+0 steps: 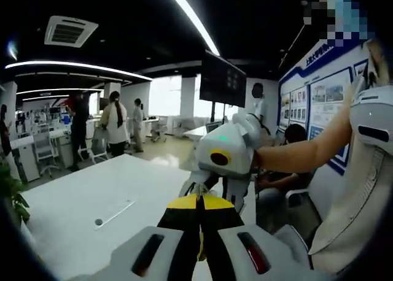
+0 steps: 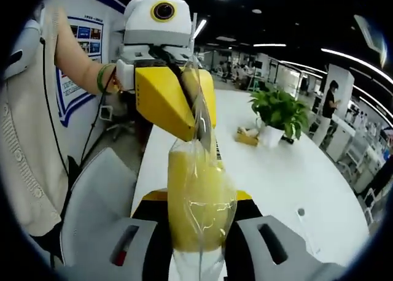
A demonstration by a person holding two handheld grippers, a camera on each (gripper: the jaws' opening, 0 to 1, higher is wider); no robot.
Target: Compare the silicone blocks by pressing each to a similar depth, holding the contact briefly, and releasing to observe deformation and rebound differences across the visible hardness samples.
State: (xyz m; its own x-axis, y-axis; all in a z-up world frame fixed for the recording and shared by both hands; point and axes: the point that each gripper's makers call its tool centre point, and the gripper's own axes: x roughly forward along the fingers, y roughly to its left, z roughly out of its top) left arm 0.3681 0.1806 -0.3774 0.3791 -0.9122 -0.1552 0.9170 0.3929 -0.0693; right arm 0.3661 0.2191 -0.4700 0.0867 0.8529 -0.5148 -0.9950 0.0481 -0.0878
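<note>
Gripping bagged yellow block (image 2: 199,201), unlabeled

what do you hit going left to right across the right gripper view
person's sleeve → chair → left gripper clamping the top of the yellow bag → potted plant → person standing

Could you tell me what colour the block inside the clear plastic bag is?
Yellow: the soft yellow block in the clear plastic bag shows best in the right gripper view.
</note>
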